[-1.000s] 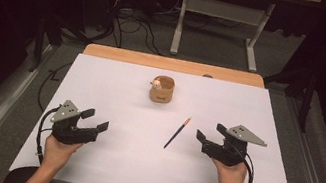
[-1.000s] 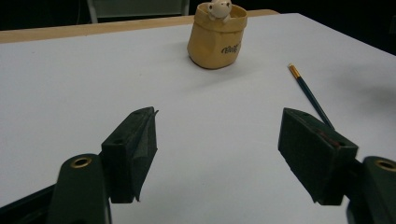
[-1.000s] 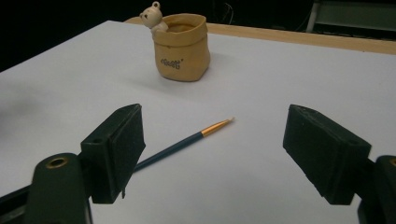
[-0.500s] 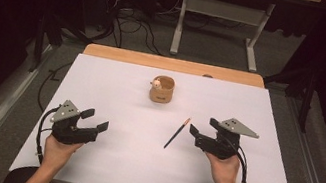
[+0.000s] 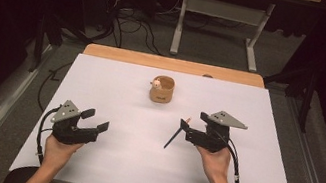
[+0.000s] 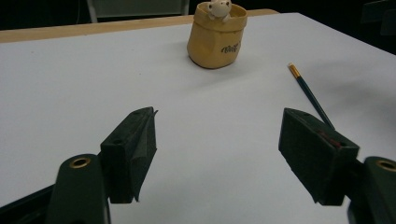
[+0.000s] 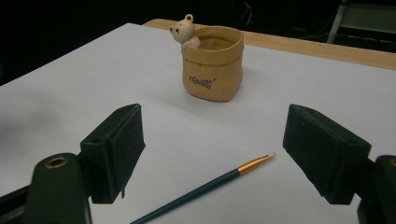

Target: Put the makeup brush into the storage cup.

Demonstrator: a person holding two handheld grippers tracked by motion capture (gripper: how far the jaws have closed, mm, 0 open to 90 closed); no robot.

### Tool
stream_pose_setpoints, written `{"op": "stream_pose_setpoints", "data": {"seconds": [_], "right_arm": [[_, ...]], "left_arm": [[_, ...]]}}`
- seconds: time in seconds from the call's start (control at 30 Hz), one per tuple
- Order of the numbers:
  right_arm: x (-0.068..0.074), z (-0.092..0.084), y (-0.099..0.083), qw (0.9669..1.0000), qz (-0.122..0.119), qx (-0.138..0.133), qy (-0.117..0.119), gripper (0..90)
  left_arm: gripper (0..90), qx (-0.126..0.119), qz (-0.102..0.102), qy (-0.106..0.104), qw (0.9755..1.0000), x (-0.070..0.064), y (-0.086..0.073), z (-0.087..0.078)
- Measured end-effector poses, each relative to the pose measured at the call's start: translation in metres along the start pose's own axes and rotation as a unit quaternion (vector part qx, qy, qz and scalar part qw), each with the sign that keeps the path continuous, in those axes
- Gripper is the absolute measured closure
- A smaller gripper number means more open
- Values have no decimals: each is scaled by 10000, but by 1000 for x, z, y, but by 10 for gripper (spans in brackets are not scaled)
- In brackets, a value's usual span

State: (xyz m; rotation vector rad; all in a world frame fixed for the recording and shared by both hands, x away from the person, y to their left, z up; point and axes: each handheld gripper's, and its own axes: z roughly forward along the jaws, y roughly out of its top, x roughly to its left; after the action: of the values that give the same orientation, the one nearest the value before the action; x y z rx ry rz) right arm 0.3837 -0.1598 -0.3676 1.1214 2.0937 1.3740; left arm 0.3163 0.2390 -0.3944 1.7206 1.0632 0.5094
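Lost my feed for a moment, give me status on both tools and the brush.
Right tool open, beside thin dark-handled paintbrush, not gripping. Left tool open, idle. Tan bear-trimmed ceramic pot apart, nothing blocking.

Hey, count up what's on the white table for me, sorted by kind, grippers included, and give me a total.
Tan cup with a bear figure: 1
Paintbrush, dark handle: 1
Hand-held grippers: 2, the left gripper and the right gripper, both with jaws open
Total: 4
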Motion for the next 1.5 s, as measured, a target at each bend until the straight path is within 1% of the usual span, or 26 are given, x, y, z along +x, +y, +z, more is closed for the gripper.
{"op": "stream_pose_setpoints", "data": {"seconds": [0.2, 0.4, 0.6, 0.9, 0.93, 1.03, 1.13, 1.37, 1.5], "right_arm": [[4, 8, 5, 10000, -47, 16, 20, 222], [7, 15, 10, 10000, 7, 6, 85, 218], [10, 21, 14, 9999, -13, -11, 133, 215], [11, 32, 18, 9998, -28, 75, 160, 202], [12, 33, 18, 9998, 2, 93, 156, 202], [12, 35, 19, 9998, -50, 173, 132, 200], [13, 37, 20, 9997, -88, 212, 111, 196], [13, 41, 21, 9995, -21, 312, 75, 184], [12, 41, 22, 9993, 40, 362, 102, 171]], "left_arm": [[281, -4, -14, 8, 10000, 0, 0, -1], [281, 0, 13, -6, 10000, -1, 0, 0], [281, -4, 2, -1, 10000, 0, 0, -1], [281, 13, 8, -24, 10000, 0, 0, 0], [282, 13, 6, -22, 10000, 0, 0, -1], [282, 6, -2, -30, 10000, 0, 0, 0], [283, 30, 35, -35, 10000, -1, 0, 0], [282, 23, 16, -33, 10000, -1, 0, -1], [282, 26, 5, -57, 10000, -1, 0, 0]]}}
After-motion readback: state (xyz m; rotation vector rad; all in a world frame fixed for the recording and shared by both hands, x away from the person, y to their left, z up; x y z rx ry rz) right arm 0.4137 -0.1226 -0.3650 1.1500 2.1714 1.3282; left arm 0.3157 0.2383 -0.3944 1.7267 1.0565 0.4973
